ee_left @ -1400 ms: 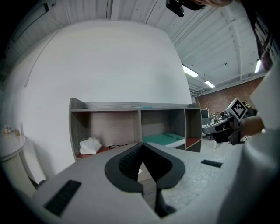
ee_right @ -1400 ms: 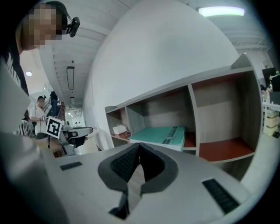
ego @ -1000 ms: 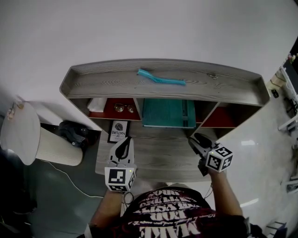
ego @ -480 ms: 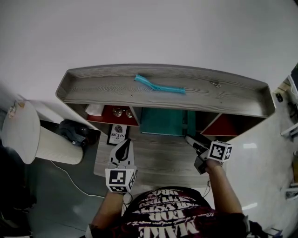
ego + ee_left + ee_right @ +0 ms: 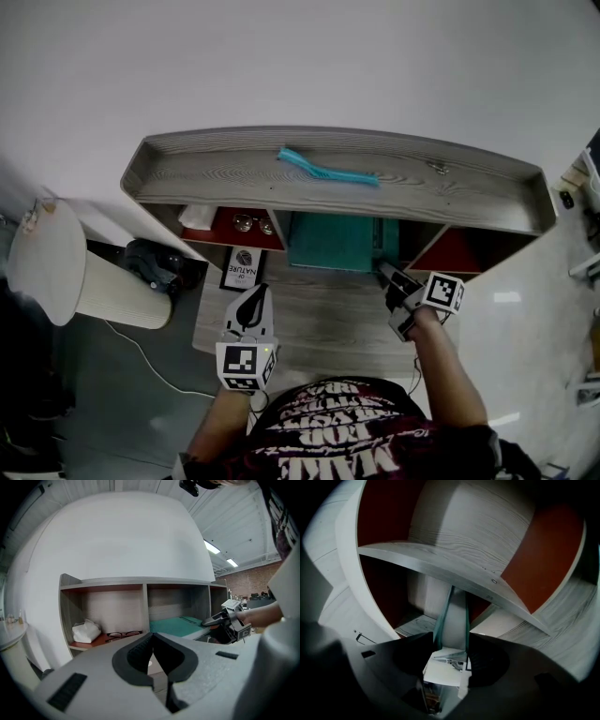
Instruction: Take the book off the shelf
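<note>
The right gripper (image 5: pixel 386 273), its jaws just closing, pinches the teal book (image 5: pixel 328 242) in the shelf (image 5: pixel 234 173), while the left gripper (image 5: pixel 249 302) has its jaws pressed together.

In the shelf (image 5: pixel 216 175) the book (image 5: pixel 328 242) lies in the middle compartment, glasses (image 5: pixel 251 223) in the left, a brush (image 5: pixel 328 169) on top

Card (image 5: pixel 243 269) near the left compartment of the shelf (image 5: pixel 234 173): "NATURE", small word beside it unreadable. Shirt (image 5: pixel 347 455) print, upside down: "MAKE", rest too cut off to read.
</note>
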### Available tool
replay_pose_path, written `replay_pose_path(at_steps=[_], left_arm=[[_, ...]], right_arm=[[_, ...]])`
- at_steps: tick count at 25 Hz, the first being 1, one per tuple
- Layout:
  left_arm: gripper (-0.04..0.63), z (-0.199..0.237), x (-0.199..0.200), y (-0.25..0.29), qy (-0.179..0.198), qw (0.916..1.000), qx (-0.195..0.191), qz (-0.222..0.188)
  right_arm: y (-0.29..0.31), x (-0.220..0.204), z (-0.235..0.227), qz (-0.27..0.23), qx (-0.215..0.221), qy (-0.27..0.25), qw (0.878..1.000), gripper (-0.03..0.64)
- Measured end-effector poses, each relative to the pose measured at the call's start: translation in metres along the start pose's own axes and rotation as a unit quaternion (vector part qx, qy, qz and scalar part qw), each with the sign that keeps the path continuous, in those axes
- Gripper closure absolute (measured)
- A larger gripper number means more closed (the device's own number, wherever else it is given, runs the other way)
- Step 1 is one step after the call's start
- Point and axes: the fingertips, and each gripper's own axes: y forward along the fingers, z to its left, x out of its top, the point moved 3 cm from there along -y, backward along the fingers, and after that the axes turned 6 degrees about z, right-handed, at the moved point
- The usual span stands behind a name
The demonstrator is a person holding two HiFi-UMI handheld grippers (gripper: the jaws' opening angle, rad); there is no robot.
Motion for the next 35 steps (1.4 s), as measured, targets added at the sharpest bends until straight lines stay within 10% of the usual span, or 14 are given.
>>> replay_pose_path(at_steps=[24, 35], left_arm=[[0.589, 0.013, -0.054, -0.095, 0.025, 0.9986, -0.03, 0.035], [0.589, 0.005, -0.101, -0.142, 0.025, 0.9958, -0.04, 0.078]], right_arm=[[-0.074, -0.14, 0.014, -0.088, 0.086, 0.097, 0.988, 0.423], [-0.072, -0.227, -0.055, -0.045, 0.001, 0.136, 0.99, 0.436]])
